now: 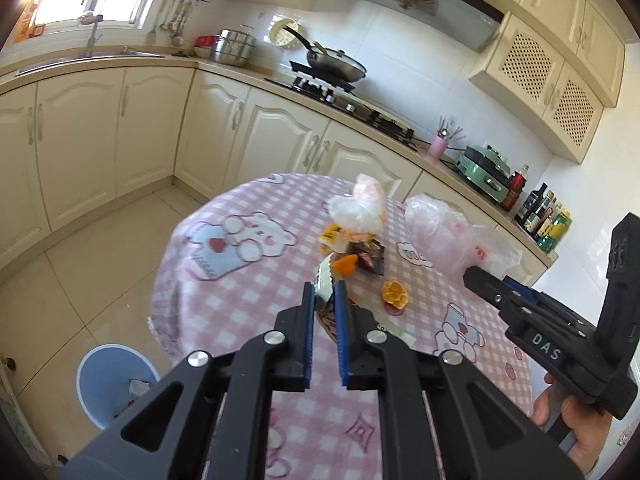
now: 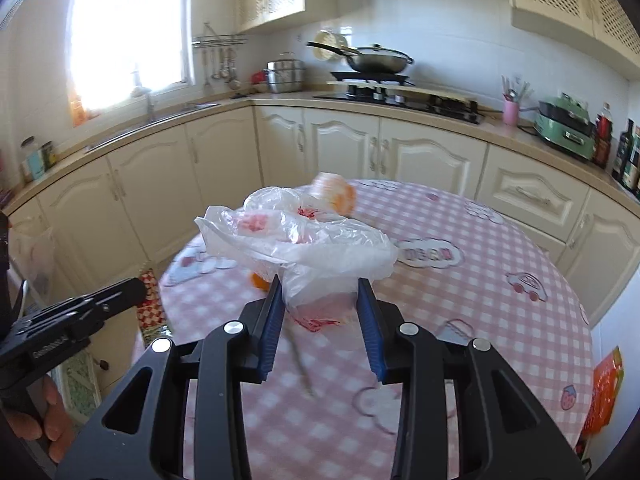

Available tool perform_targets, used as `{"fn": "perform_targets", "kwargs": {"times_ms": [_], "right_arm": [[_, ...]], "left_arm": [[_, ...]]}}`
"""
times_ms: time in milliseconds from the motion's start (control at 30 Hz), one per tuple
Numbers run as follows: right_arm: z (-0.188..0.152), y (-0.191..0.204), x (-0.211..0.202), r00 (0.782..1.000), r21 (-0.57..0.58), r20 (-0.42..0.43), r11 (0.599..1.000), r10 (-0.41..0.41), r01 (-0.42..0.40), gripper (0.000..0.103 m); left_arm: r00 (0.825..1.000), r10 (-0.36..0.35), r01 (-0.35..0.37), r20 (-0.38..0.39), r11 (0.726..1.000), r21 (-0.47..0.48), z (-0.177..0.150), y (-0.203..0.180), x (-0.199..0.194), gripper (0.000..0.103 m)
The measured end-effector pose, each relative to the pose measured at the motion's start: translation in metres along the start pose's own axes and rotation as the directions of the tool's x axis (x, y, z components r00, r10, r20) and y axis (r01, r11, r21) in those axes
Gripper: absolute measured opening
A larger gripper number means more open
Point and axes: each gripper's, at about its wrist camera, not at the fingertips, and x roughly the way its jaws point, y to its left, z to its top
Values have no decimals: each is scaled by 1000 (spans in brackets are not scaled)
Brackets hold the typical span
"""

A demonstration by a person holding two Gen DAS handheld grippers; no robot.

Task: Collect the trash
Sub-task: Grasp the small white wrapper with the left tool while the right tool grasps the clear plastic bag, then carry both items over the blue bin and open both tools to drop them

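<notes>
Black linkage arms fill the lower part of both wrist views, and between them the blue-padded jaws are seen. Beyond them, a round surface (image 1: 224, 304) covered by a pink checked cloth with bear prints is spread across the middle of each view.

A crumpled clear plastic bag (image 2: 304, 240) with red printing is clamped at its lower bunch by the right hand-held gripper (image 2: 322, 308), whose jaws are drawn partway together on the film; the bulk of the bag is held above the cloth. In the left wrist view the same bag (image 1: 448, 236) is seen at the tip of the right hand-held gripper (image 1: 486, 278).

A blue waste bin (image 1: 102, 380) is stood on the tiled floor beside the surface, at the lower left of the left wrist view, with some scraps already lying inside.

A second, knotted plastic bag (image 1: 360, 208) is set on the far part of the cloth, and just beside it a small heap of wrappers and a piece of orange peel (image 1: 347, 265) is gathered. A half orange (image 1: 394, 294) is laid apart from the heap, nearer the right gripper.

A thin, pale torn wrapper (image 1: 325, 284) is pinched by the left hand-held gripper (image 1: 324, 300), whose jaws are almost closed on it, above the near edge of the cloth.
</notes>
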Motion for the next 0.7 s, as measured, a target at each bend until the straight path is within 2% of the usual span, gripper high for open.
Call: {"fn": "perform_targets", "kwargs": {"times_ms": [167, 333, 467, 700], "right_arm": [[1, 59, 11, 994, -52, -7, 992, 111, -111, 34], [-9, 128, 37, 973, -108, -61, 967, 224, -230, 34], [-19, 177, 62, 952, -141, -120, 944, 282, -297, 34], [-42, 239, 109, 920, -176, -221, 914, 325, -365, 34]], "left_arm": [[996, 83, -83, 21, 996, -36, -7, 44, -29, 9], [983, 182, -179, 21, 979, -99, -17, 101, -54, 9], [962, 272, -270, -8, 949, -163, -30, 155, -66, 9], [928, 357, -373, -109, 894, -247, -52, 232, -53, 9]]}}
